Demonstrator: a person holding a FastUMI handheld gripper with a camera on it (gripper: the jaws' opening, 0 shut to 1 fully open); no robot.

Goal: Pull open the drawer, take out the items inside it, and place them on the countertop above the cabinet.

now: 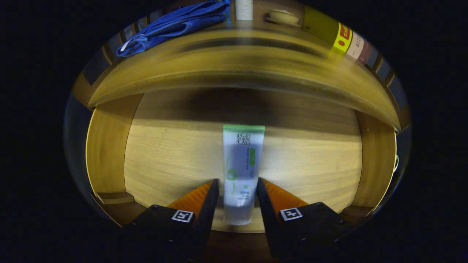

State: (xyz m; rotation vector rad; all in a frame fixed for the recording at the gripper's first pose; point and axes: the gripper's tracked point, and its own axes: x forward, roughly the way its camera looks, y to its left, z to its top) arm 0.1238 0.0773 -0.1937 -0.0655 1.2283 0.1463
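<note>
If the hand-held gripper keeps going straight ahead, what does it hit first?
The hand-held gripper already straddles the tube lying in the open drawer; beyond its green end, probably the drawer's shadowed back wall.

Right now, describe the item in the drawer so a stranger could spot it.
Under the wooden countertop, the open drawer holds one item. It is a white tube with a green end, lying lengthwise between the gripper fingers, nothing else beside it.
</note>
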